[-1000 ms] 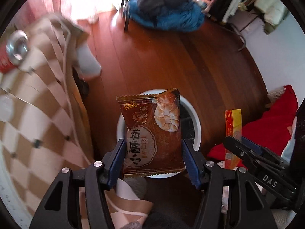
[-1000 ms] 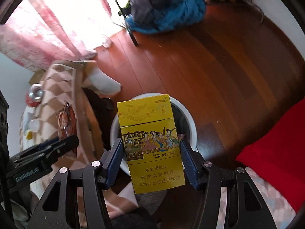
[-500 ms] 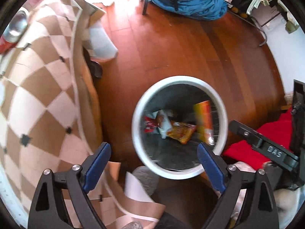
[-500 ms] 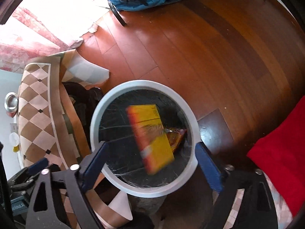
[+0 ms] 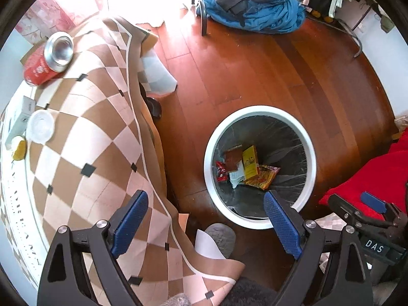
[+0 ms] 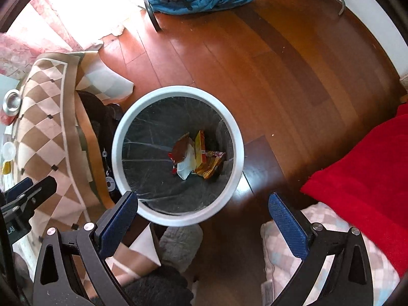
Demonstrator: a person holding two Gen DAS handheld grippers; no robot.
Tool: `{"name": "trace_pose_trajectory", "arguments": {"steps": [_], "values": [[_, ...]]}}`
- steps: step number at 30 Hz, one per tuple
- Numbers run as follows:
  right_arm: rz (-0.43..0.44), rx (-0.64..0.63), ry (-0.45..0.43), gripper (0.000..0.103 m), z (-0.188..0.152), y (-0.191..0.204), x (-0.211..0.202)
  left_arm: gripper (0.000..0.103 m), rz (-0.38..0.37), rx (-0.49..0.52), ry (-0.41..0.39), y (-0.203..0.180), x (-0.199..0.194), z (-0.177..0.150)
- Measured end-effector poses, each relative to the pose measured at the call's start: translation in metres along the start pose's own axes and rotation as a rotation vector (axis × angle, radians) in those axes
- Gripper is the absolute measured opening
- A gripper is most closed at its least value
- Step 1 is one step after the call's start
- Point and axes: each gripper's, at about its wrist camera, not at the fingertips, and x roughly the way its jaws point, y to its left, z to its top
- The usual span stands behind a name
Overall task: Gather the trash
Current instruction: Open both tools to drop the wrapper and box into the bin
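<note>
Both claws hang wide and empty over the white-rimmed bin (image 5: pixel 260 168): the left claw (image 5: pixel 205 223) straddles the edge of the checked counter (image 5: pixel 84 137) and the bin's near rim, and the right claw (image 6: pixel 202 223) sits just short of the bin's six o'clock rim. Down in the black liner lie the yellow box (image 5: pixel 250 162), the brown snack packet (image 5: pixel 233 158), an orange wrapper (image 6: pixel 210 167) and a white scrap, all heaped together at the bottom.

The step now, as I read it, is going back for more. The red can (image 5: pixel 47 62) stands at the counter's ten o'clock, with a small white lid (image 5: pixel 40 126) and a yellowish scrap at nine o'clock. The can is round and slick, so the left claw should stay wide, come in level at mid-height and close across the body rather than the rim.

A second ago each claw was clamped on its piece, packet in the left and box in the right, above the bin; half a second ago both were falling. Now they rest inside.
</note>
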Motion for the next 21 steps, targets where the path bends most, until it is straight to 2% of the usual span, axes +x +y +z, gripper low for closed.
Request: {"name": "trace_pose_trajectory", "arguments": {"steps": [14, 21], "values": [[0.015, 0.011, -0.098, 0.103, -0.024, 0.005, -0.089, 0.093, -0.03, 0.02, -0.127, -0.004, -0.081, -0.022], [0.064, 0.012, -0.188, 0.103, -0.032, 0.024, -0.147, 0.093, -0.037, -0.021, -0.207, 0.017, -0.134, -0.027]]}}
